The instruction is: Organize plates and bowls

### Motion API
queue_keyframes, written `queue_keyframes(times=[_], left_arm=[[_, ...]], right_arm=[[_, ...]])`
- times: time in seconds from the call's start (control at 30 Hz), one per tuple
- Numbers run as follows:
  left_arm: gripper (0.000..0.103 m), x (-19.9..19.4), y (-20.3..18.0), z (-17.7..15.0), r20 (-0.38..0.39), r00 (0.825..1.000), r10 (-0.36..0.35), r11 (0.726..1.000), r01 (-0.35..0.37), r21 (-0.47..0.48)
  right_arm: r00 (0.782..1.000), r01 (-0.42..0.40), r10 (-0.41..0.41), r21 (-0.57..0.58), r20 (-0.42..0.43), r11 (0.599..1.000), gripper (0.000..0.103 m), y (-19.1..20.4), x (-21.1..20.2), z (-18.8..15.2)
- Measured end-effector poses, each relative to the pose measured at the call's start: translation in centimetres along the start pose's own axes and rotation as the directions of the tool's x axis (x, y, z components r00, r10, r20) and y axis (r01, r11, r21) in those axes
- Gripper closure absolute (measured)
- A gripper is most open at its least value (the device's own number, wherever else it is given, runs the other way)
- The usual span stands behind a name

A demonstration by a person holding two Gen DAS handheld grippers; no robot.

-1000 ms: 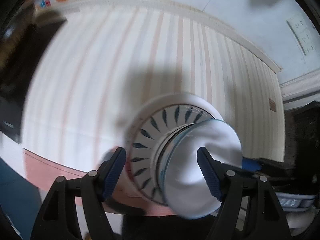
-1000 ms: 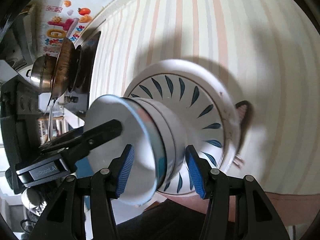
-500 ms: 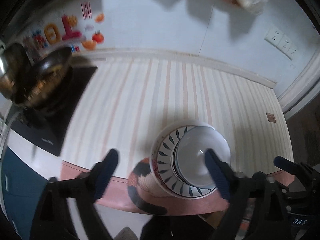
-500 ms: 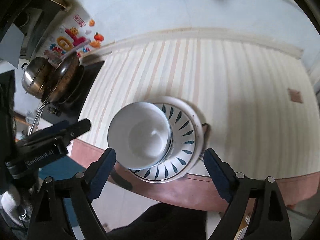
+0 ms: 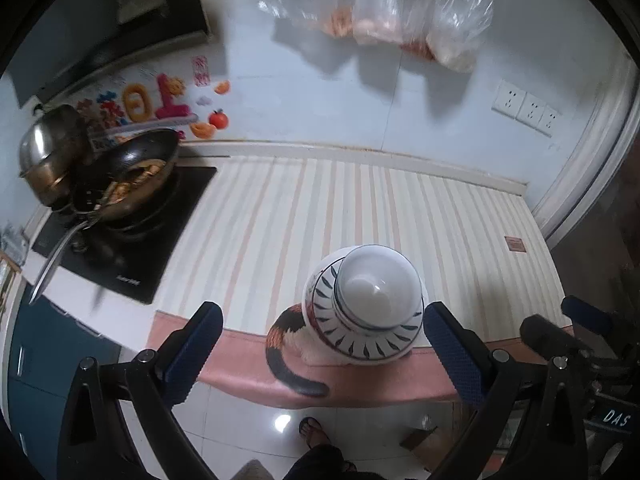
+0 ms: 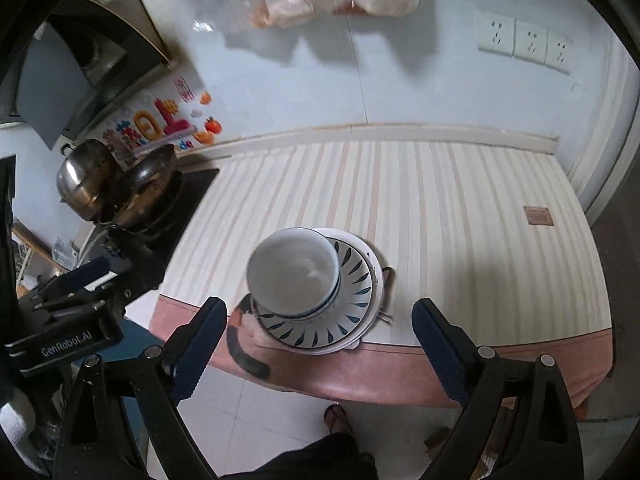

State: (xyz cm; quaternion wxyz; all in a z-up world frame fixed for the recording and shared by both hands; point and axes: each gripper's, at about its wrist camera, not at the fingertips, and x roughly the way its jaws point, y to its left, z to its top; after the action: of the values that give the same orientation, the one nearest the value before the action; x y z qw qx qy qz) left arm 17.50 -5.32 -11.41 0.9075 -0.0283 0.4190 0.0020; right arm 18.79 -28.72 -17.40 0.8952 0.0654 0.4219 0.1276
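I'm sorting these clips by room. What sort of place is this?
Most likely a home kitchen. A wok and a steel pot sit on a black cooktop, stacked bowls and plates rest on a striped counter, and bags of food hang on the tiled wall.

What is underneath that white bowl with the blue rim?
The white bowl sits on a leaf-patterned plate, over a plain white plate, on a cat-print mat. Whether another bowl nests beneath is unclear.
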Motion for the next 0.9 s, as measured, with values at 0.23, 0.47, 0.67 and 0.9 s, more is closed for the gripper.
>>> queue_keyframes(times=[0.23, 0.47, 0.67, 0.9], left_arm=[[0.0, -7.2, -0.7, -3.7, 0.085, 0.996, 0.024, 1.0, -0.024, 0.005], [0.0, -13.1, -1.1, -7.9, 0.12, 0.993, 0.003, 1.0, -0.005, 0.015], [0.0, -16.4, -0.6, -11.1, 0.146, 0.989, 0.028, 1.0, -0.029, 0.002], [0.0, -19.0, -0.3, -13.5, 0.181, 0.981, 0.063, 0.998, -0.067, 0.016]], right_arm=[[0.995, 0.019, -0.016, -0.029, 0.099, 0.999, 0.006, 1.1, -7.8, -4.0], [0.988, 0.037, -0.029, -0.05, 0.153, 0.998, 0.005, 3.2, -15.5, -9.5], [0.977, 0.065, -0.053, -0.055, 0.208, 0.996, 0.005, 4.6, -20.6, -13.5], [0.968, 0.089, -0.072, -0.061, 0.239, 0.994, 0.005, 5.7, -23.9, -16.2]])
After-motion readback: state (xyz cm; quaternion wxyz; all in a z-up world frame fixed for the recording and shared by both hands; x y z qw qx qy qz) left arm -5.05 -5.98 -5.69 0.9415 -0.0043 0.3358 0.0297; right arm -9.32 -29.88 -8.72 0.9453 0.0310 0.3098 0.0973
